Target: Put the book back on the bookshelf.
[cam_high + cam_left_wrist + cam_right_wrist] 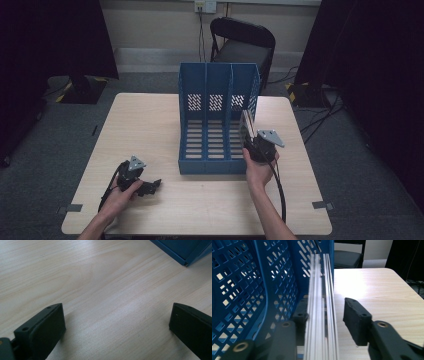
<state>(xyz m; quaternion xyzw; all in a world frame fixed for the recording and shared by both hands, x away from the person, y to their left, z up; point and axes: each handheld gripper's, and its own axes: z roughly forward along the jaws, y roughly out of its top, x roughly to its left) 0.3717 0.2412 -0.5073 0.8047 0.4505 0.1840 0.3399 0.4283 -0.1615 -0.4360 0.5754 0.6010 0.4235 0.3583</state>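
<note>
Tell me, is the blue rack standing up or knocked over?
Standing up. The blue rack sits flat on the table, its tall holed back wall rising straight and its slots open to the front.

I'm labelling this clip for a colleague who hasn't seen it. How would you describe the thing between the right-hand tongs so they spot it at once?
Start at the blue perforated plastic three-slot file rack in the middle of the pale wooden table. At its right side wall, between the right tongs, stands a thin stack of clear, pale-edged sheets. It is the one upright, see-through thing there, pale against the blue rack.
</note>
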